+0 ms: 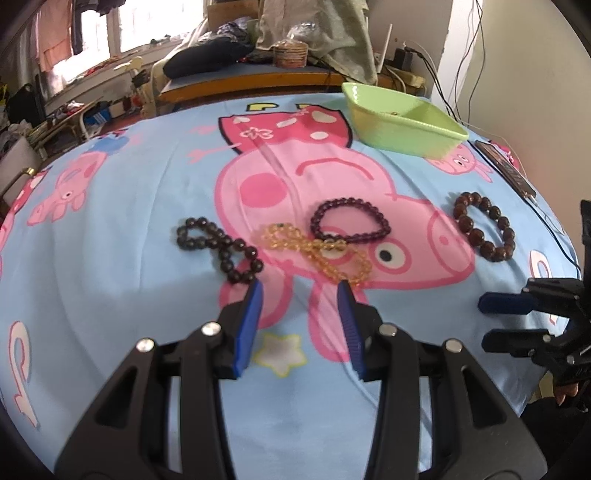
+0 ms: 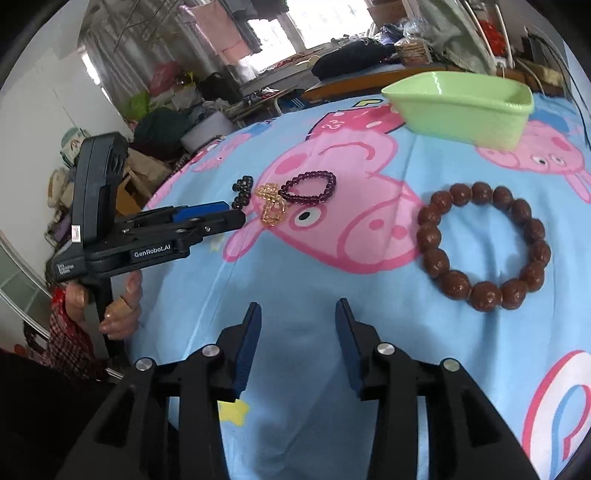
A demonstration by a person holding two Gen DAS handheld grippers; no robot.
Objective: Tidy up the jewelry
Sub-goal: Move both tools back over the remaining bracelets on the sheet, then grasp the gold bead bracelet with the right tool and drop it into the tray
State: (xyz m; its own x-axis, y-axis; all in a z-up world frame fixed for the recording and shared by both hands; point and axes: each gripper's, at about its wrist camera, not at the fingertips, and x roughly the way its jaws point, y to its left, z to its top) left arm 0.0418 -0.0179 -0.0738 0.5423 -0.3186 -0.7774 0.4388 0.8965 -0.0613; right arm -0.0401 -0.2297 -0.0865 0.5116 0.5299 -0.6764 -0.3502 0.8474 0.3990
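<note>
- The bed sheet (image 1: 129, 229) is light blue with big pink cartoon pigs and a small yellow star (image 1: 280, 352) on it.
- Four bead bracelets lie on the sheet, and nothing is holding them.
- In the left wrist view, the black bracelet (image 1: 221, 251) is at about 10 o'clock from the left gripper (image 1: 300, 286), just past its left tip.
- The yellow bracelet (image 1: 317, 253) is at 12 o'clock, close to the tips, and it touches the purple bracelet (image 1: 349, 225) behind it.
- The brown bracelet (image 1: 484, 225) lies well apart at 2 o'clock.
- The green tray (image 1: 406, 136) sits far back at 1 o'clock, near the edge of the bed.
- The left gripper has its jaws partly apart with only sheet between them.
- The right gripper (image 2: 298, 306) also has a gap between its jaws, with nothing in it.
- In the right wrist view, the brown bracelet is at 2 o'clock from the right gripper.
- A hand (image 2: 118, 310) holds the left gripper's handle at 9 o'clock in that view.
- Behind the bed is a messy room with a bright window (image 1: 147, 26), hanging clothes (image 1: 51, 37), a wooden desk (image 1: 258, 79) piled with things, and wires (image 1: 458, 70) on a white wall.
</note>
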